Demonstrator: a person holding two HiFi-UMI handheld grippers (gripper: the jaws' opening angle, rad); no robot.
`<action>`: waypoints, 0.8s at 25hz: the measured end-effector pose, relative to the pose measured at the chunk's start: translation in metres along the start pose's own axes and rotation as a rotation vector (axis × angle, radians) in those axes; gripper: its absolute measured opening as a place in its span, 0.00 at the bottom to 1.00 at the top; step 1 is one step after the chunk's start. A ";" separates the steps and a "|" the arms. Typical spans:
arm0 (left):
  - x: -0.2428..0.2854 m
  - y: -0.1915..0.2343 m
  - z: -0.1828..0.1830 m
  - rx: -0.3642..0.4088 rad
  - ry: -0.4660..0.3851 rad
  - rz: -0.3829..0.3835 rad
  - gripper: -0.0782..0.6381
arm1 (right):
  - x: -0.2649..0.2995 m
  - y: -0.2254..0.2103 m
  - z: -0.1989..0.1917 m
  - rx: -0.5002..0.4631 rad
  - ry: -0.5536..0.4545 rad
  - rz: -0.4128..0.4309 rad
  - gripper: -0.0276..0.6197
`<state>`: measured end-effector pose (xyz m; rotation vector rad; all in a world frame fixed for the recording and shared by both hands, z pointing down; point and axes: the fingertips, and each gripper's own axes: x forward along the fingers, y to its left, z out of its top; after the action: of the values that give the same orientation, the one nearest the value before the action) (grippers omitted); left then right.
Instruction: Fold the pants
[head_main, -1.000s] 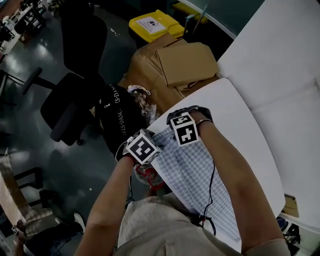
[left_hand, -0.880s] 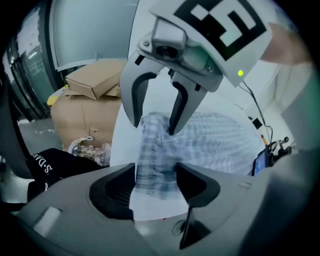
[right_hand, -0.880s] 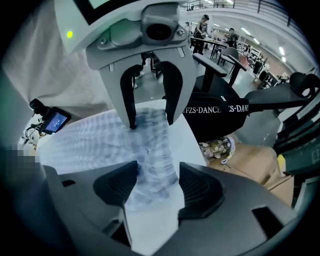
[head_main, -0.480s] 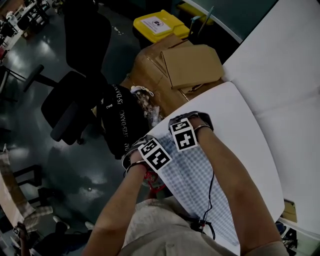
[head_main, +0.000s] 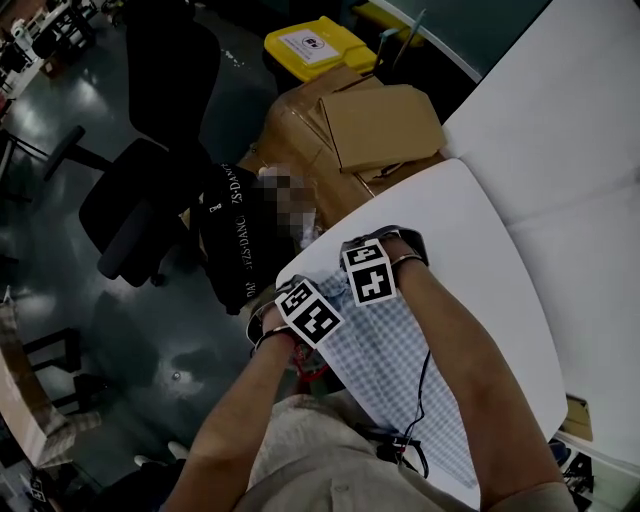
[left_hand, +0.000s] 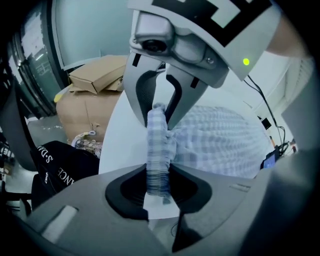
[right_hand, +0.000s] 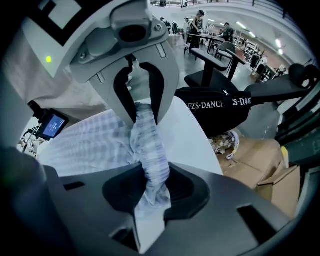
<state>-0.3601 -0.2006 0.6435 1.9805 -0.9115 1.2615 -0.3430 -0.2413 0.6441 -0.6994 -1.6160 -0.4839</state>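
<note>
Lying on the white round-ended table (head_main: 470, 230), the blue-and-white checked cloth pants (head_main: 400, 370) run lengthwise from the table's curved end back toward the person's body. At that curved end their edge is gathered into a tight ridge. The left gripper (left_hand: 158, 186) and the right gripper (right_hand: 150, 187) face each other just apart and pinch opposite ends of that ridge. Both pairs of jaws have just been closing and now stand narrow, pressed on the bunched cloth.

Only the head view shows the full stretch of fabric and both forearms over it. The left gripper view adds the brown cardboard boxes (left_hand: 95, 75) past the table edge. The right gripper view alone shows the black bag with white lettering (right_hand: 220, 107) from the side, and a small lit screen (right_hand: 51, 125) beside the cloth.
</note>
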 end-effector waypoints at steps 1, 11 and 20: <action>0.000 -0.001 0.000 -0.004 0.000 0.001 0.26 | -0.001 0.001 0.000 0.003 -0.011 -0.019 0.21; -0.046 -0.019 0.027 0.000 -0.033 -0.020 0.25 | -0.047 0.009 -0.004 0.015 -0.118 -0.237 0.21; -0.082 -0.106 0.058 0.107 -0.068 0.042 0.25 | -0.105 0.085 -0.026 -0.007 -0.161 -0.444 0.21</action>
<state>-0.2701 -0.1671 0.5331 2.1088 -0.9398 1.2980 -0.2586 -0.2145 0.5388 -0.3877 -1.9311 -0.7687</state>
